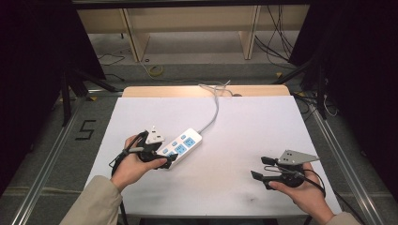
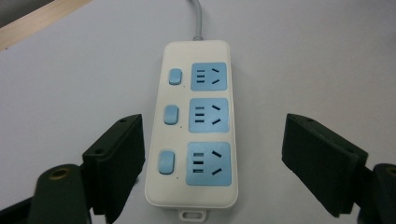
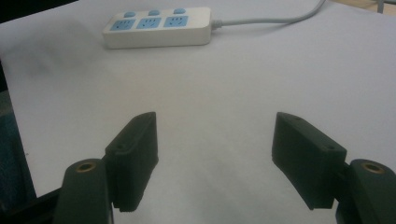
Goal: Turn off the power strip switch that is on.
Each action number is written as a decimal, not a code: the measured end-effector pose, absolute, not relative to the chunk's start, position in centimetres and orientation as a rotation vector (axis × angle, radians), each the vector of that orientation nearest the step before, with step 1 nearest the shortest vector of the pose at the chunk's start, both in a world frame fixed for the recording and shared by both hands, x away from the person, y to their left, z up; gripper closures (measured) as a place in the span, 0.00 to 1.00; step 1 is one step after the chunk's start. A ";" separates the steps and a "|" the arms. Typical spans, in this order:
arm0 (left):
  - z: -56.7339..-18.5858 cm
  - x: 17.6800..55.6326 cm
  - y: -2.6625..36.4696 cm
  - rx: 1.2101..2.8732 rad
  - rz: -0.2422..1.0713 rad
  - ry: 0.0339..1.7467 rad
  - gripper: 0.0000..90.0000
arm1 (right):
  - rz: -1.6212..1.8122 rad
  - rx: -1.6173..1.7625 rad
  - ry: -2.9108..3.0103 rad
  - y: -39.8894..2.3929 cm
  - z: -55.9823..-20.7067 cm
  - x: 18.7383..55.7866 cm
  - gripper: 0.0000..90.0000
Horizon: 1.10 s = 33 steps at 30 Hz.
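Observation:
A white power strip (image 1: 182,144) with three blue sockets and three blue switches lies on the white table, its grey cable (image 1: 213,110) running to the far edge. My left gripper (image 1: 162,157) hovers over the strip's near end, open. In the left gripper view the strip (image 2: 194,126) lies between the spread jaws, near end lowest, and nothing is gripped. My right gripper (image 1: 263,168) is open near the table's front right, well apart from the strip. From the right gripper view the strip (image 3: 156,27) lies far ahead at the upper left, beyond the open gripper (image 3: 215,158).
The white table sheet (image 1: 244,136) covers a wooden top whose far edge (image 1: 187,90) shows. Cables lie on the floor behind. Metal rails (image 1: 342,164) run along both sides of the table. Dark curtains stand left and right.

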<state>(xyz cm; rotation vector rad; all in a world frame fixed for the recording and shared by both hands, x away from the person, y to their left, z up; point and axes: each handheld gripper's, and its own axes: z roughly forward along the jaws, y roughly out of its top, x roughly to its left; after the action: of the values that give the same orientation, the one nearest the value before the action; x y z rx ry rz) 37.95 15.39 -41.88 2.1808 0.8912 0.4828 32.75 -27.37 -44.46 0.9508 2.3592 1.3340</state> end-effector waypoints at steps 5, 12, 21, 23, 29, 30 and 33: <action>-42.0 37.2 16.0 2.171 0.500 0.883 0.23 | 1.335 0.953 2.360 -27.4 -44.5 32.8 0.35; -42.4 36.1 16.8 2.151 0.501 0.881 0.22 | 1.333 0.957 2.360 -27.4 -44.6 32.9 0.34; -43.1 35.1 17.5 2.143 0.521 0.881 0.22 | 1.337 0.954 2.363 -27.4 -44.6 32.9 0.34; -43.3 34.9 17.7 2.141 0.521 0.882 0.22 | 1.338 0.955 2.363 -27.4 -44.6 32.9 0.33; -43.7 34.1 18.2 2.126 0.527 0.902 0.21 | 1.336 0.961 2.360 -27.4 -44.7 32.9 0.32; -43.8 33.9 18.3 2.126 0.530 0.903 0.20 | 1.337 0.964 2.358 -27.5 -44.7 32.9 0.32; -44.1 33.5 18.6 2.126 0.544 0.909 0.20 | 1.342 0.963 2.356 -27.5 -44.7 32.9 0.32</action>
<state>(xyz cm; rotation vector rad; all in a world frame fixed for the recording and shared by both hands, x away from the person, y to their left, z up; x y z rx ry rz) 33.46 18.57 -44.11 2.1263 0.9089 0.5437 32.94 -27.49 -44.68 0.9629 2.3560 1.3416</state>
